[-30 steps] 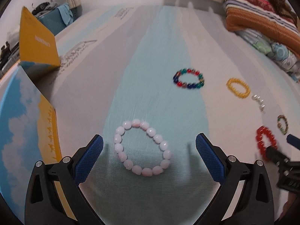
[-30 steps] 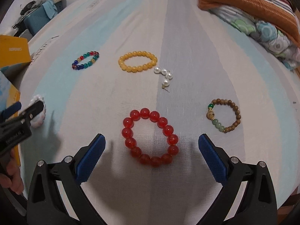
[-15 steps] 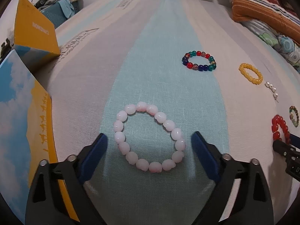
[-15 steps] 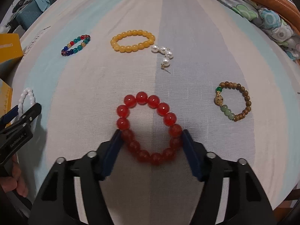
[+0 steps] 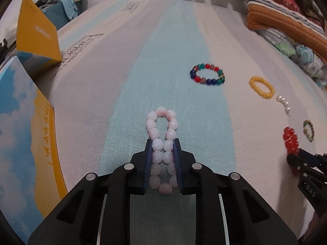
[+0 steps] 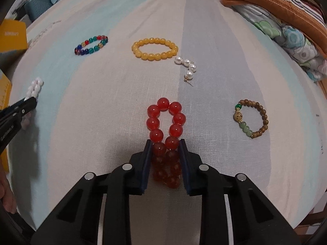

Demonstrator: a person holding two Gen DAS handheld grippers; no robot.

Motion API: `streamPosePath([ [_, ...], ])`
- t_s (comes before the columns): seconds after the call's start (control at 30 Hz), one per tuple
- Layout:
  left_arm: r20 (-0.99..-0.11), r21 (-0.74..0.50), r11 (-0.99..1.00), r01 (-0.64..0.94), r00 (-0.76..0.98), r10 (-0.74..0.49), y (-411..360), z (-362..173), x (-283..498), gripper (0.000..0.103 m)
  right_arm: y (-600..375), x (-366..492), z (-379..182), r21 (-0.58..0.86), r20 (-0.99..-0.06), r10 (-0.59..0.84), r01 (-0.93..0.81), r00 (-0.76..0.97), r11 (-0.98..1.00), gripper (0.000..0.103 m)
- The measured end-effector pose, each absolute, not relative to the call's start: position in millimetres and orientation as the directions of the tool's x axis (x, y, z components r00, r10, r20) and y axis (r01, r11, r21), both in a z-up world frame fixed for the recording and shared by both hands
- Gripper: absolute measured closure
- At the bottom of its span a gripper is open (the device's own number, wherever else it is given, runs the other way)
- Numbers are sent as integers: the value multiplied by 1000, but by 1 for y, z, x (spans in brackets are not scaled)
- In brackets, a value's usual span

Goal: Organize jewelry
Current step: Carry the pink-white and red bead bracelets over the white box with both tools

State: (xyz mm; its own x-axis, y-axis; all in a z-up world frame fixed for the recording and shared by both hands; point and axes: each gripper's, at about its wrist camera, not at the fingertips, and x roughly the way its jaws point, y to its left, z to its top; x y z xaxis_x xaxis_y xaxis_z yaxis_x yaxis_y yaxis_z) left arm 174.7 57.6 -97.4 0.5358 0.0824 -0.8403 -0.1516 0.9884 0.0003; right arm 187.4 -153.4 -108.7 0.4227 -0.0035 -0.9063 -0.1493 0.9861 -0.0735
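Pink bracelet within left gripper; red bracelet within right gripper

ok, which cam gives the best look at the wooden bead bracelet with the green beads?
Right wrist. There the wooden bead bracelet lies flat right of the right tool, unobstructed, with its wood, green and tan beads all distinct. In the left wrist view the same bracelet is a small, foreshortened loop near the right edge, its beads hard to separate.
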Motion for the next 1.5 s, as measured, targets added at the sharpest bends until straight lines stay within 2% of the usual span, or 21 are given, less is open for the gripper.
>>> streamPosePath([
  [0.07, -832, -7, 989, -147, 549, 76, 57, -91, 173, 84, -155, 187, -104, -70, -897, -1, -140, 441, 988, 79],
  [0.1, -830, -14, 989, -145, 553, 69, 56, -89, 172, 84, -155, 186, -100, -58, -891, 13, -141, 454, 988, 90],
  [0.23, -824, -35, 990, -138, 565, 50, 55, -80, 169, 84, -153, 181, -85, -84, -858, -2, -136, 514, 987, 90],
  [0.63, -807, -60, 990, -129, 590, 28, 55, -54, 158, 84, -154, 182, -74, -18, -855, 46, -119, 516, 993, 90],
  [1.0, -789, -35, 993, -115, 613, 43, 51, -27, 139, 84, -148, 175, -56, 17, -845, 55, -76, 532, 997, 90],
  [1.17, -786, 11, 992, -126, 612, 87, 55, -15, 129, 84, -137, 169, -46, 17, -837, 69, -101, 542, 995, 90],
  [1.5, -772, 2, 989, -150, 628, 97, 76, 25, 98, 84, -129, 151, -16, 50, -824, 110, -121, 555, 991, 90],
])
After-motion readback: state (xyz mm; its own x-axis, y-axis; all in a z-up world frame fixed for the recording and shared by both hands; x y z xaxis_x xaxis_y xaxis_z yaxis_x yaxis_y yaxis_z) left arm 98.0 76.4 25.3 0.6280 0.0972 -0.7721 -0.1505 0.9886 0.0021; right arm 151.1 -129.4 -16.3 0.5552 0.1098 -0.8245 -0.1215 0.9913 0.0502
